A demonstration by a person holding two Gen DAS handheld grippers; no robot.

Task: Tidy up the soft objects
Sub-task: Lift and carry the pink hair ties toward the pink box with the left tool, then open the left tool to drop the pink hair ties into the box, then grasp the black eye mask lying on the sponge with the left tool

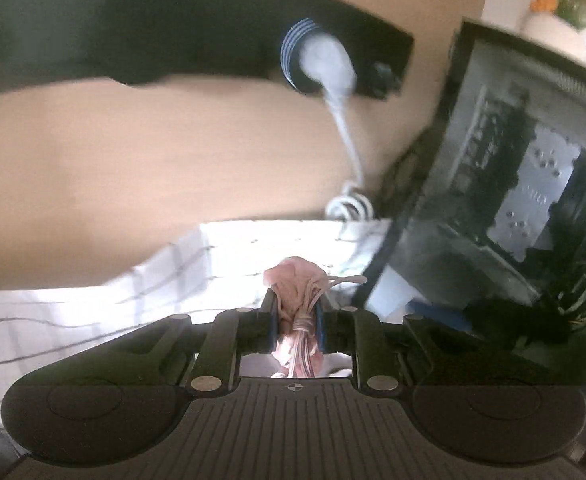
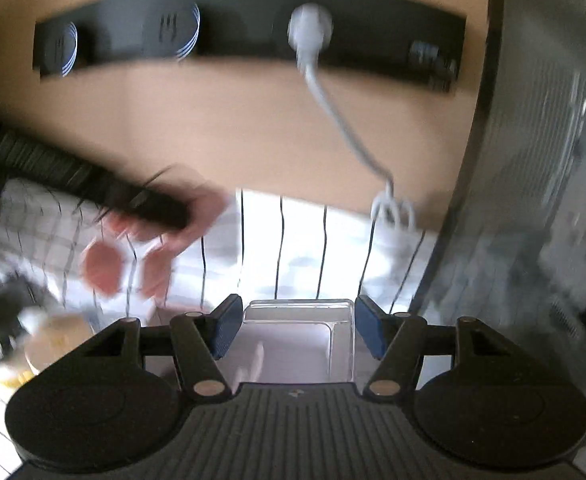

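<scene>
My left gripper (image 1: 297,312) is shut on a pink soft fabric bundle (image 1: 299,284) tied with thin pink strings, held above a white checked cloth (image 1: 93,312). In the right wrist view the left gripper (image 2: 181,220) shows blurred at the left, with pink fabric (image 2: 209,208) at its tip and pink pieces (image 2: 103,266) hanging under it. My right gripper (image 2: 297,330) is open and empty. A clear plastic box (image 2: 299,340) sits right below and between its fingers on the white checked cloth (image 2: 305,248).
A black power strip (image 2: 249,20) on the tan wall holds a white plug (image 2: 309,28) whose cable (image 2: 345,128) runs down to the cloth. A black computer case (image 1: 505,184) with a glass side stands at the right. A blurred dark and yellow object (image 2: 13,332) lies at the lower left.
</scene>
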